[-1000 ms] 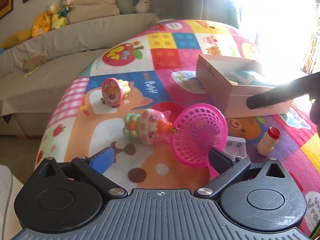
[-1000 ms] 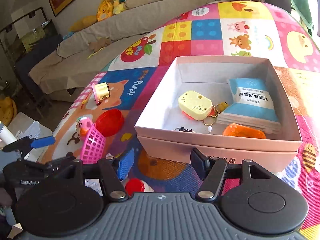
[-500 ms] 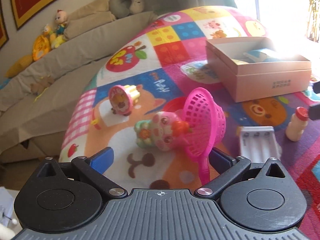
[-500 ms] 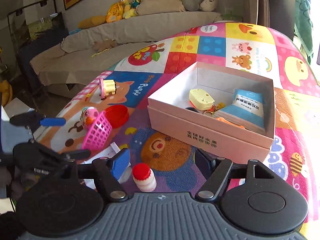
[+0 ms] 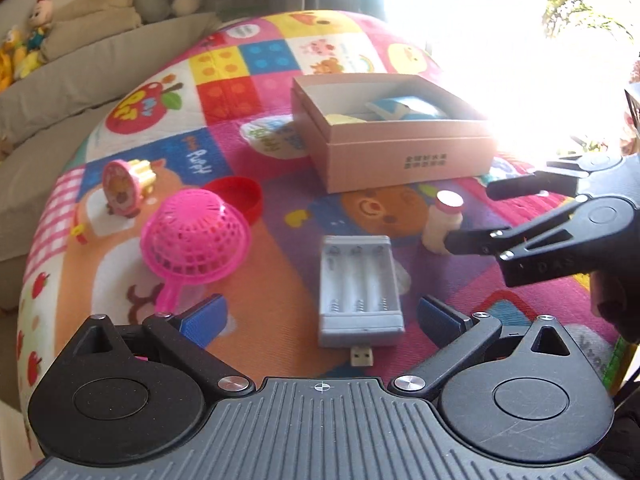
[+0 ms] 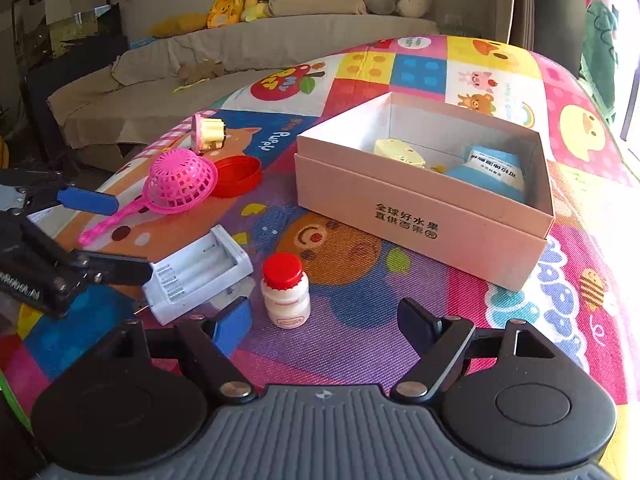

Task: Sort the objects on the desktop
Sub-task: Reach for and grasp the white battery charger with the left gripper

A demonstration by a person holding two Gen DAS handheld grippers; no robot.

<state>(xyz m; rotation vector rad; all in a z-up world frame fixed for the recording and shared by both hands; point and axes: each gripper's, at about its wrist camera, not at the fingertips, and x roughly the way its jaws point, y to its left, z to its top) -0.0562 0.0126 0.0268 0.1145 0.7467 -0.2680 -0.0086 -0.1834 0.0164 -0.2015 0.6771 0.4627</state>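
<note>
A grey battery charger lies on the colourful mat just ahead of my open, empty left gripper; it also shows in the right wrist view. A small white bottle with a red cap stands upright just ahead of my open, empty right gripper, a little left of centre; it shows in the left wrist view. The pink box holds a yellow toy and a blue packet. A pink toy strainer lies dome up at the left.
A red lid and a pink and yellow wheel toy lie behind the strainer. The right gripper's fingers reach in from the right in the left wrist view. A sofa with stuffed toys stands beyond the mat's far edge.
Both grippers have swung and lowered toward the mat. The left view now faces the charger, the right view the bottle. The pink strainer now lies dome up and the pig toy is no longer visible.
</note>
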